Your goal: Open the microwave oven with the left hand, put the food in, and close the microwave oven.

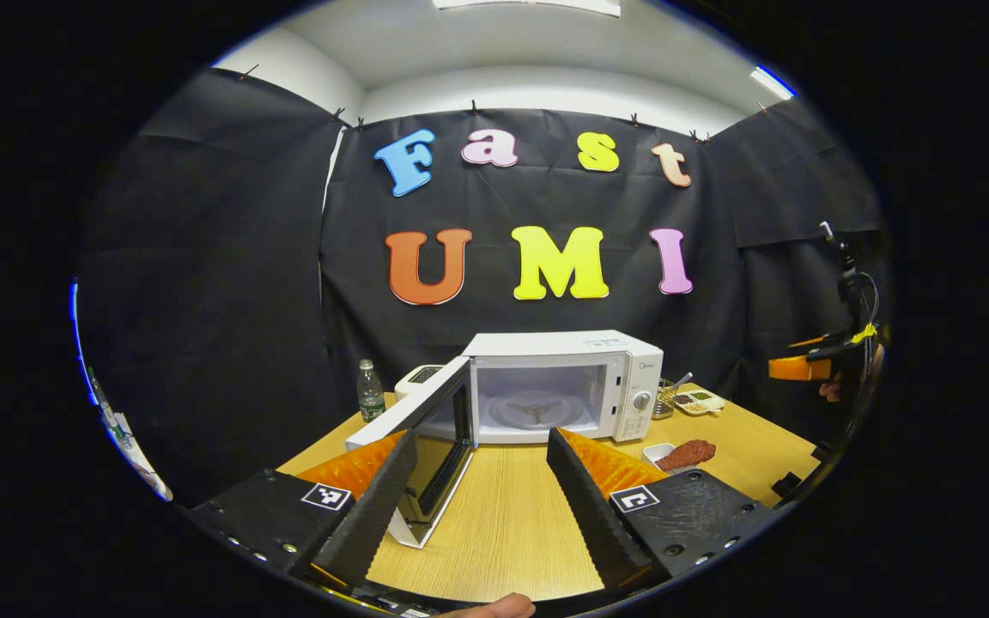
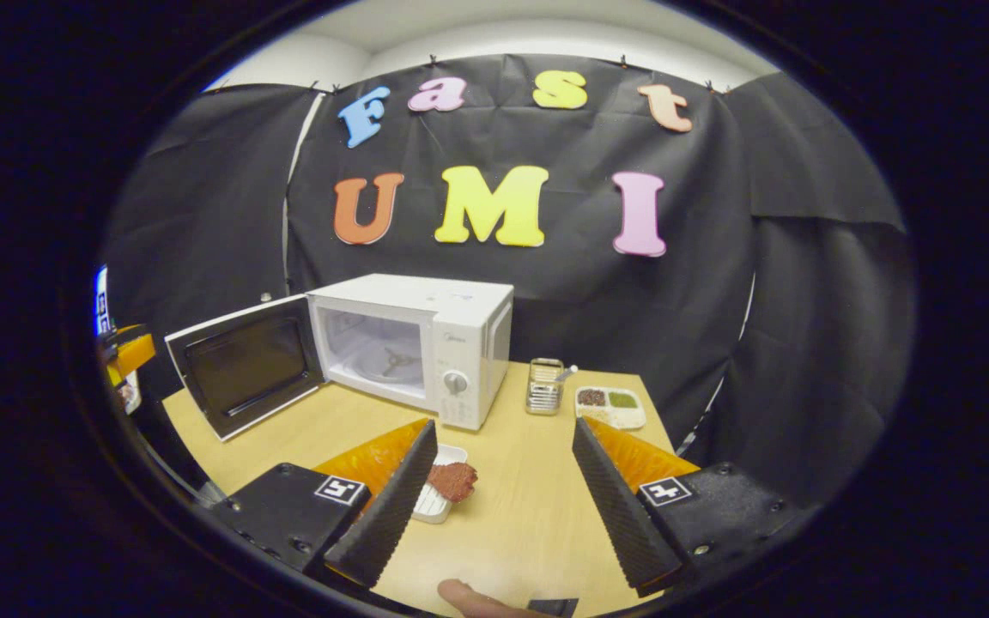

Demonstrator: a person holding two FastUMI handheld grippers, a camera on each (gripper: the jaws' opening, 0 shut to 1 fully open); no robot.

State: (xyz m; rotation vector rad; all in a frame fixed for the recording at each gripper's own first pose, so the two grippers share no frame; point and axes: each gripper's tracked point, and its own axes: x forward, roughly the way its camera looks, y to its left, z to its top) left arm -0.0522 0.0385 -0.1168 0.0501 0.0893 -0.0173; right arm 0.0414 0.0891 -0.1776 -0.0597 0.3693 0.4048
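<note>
Microwave oven (image 1: 563, 386) standing on the wooden table (image 1: 503, 524) with its door (image 1: 426, 438) swung fully open toward the left and the glass turntable (image 1: 536, 410) bare inside. The left gripper (image 1: 482, 498) hangs in front of the oven with its fingers spread wide, holding nothing; the door's free edge lies between them farther off. The right gripper (image 2: 494, 498) is likewise spread and empty, poised above the table near the food. The food (image 2: 452, 479), a flat reddish-brown slab, rests in a small white dish (image 2: 436, 506) on the table in front of the oven's control panel, just beside the right gripper's left finger; in the left gripper view the same dish (image 1: 658, 453) lies to the right of the oven. A metal rack (image 2: 545, 386) and a divided tray (image 2: 610, 405) stand behind, and a water bottle (image 1: 370, 390) sits left of the oven. Judged by appearance, the slab is light, soft and apt to slide, so the stiff dish rim looks the better place to pinch; carried level, the shallow dish should keep its load.
</note>
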